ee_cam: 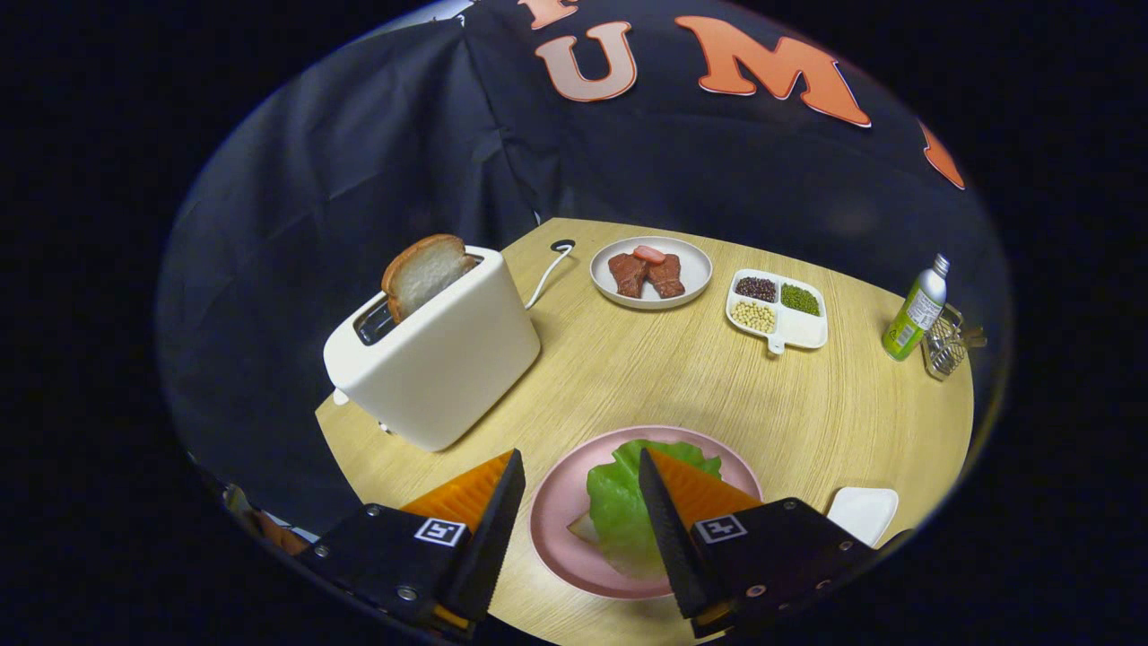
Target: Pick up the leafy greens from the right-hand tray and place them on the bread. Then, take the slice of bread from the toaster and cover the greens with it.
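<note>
1. The tool [581,471] is being held wide apart above the near part of the tabletop [628,377], with nothing gripped between its two fingers.
2. The pink plate [558,511] is being taken as the landmark; it is lying directly under the tool, with its left part showing in the gap between the fingers.
3. The leafy greens [619,502] are being carried by the pink plate, spread over a bread slice [583,528] of which only a pale corner is being shown at the greens' left edge.
4. The right finger is being seen in front of the greens' right side; whether it is touching them cannot be told.
5. The toaster [439,359] is being seen beyond the pink plate and to its left, standing well apart from it.
6. A slice of bread [423,272] is being held upright in the toaster's slot, its top half sticking out.
7. A white plate [652,271] with pieces of meat is being seen far beyond the pink plate, near the tabletop's back edge.
8. A divided tray [777,309] with beans is being seen beyond the pink plate and to its right.
9. A green bottle [915,309] and a wire holder [946,345] are being seen well to the right of the pink plate.
10. A small white dish [863,513] is lying just to the right of the pink plate.
</note>
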A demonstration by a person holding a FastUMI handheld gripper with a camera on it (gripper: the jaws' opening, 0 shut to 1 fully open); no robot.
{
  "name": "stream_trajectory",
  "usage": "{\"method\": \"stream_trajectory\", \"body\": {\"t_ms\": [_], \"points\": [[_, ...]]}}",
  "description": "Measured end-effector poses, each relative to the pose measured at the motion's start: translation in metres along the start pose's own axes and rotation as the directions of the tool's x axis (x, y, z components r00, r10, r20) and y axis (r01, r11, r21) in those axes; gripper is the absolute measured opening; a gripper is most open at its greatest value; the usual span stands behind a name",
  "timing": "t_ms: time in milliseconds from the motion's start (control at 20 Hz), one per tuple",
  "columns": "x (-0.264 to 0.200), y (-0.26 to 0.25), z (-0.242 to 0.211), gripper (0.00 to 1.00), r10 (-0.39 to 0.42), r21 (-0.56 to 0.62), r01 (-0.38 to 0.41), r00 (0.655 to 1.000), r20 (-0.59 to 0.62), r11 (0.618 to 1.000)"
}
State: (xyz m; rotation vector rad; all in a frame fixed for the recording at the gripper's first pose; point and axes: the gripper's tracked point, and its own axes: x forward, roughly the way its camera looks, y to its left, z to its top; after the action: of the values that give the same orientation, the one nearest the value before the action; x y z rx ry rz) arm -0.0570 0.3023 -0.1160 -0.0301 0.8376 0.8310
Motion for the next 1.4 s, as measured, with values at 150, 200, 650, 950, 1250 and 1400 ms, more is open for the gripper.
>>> {"method": "stream_trajectory", "body": {"t_ms": [150, 200, 650, 950, 1250, 1400], "points": [[-0.003, 0.012, 0.022, 0.87, 0.014, -0.004, -0.014, 1.0, 0.013, 1.0], [-0.004, 0.017, 0.031, 0.88, 0.024, -0.002, -0.024, 1.0, 0.017, 1.0], [0.008, 0.093, 0.097, 0.93, 0.134, -0.014, -0.134, 0.991, 0.0, 0.991], [0.033, 0.131, 0.127, 0.95, 0.141, 0.009, -0.141, 0.989, -0.039, 0.99], [0.057, 0.142, 0.136, 0.94, 0.122, 0.071, -0.114, 0.984, -0.132, 0.991], [0.072, 0.147, 0.138, 0.93, 0.117, 0.1, -0.102, 0.98, -0.162, 0.99]]}}
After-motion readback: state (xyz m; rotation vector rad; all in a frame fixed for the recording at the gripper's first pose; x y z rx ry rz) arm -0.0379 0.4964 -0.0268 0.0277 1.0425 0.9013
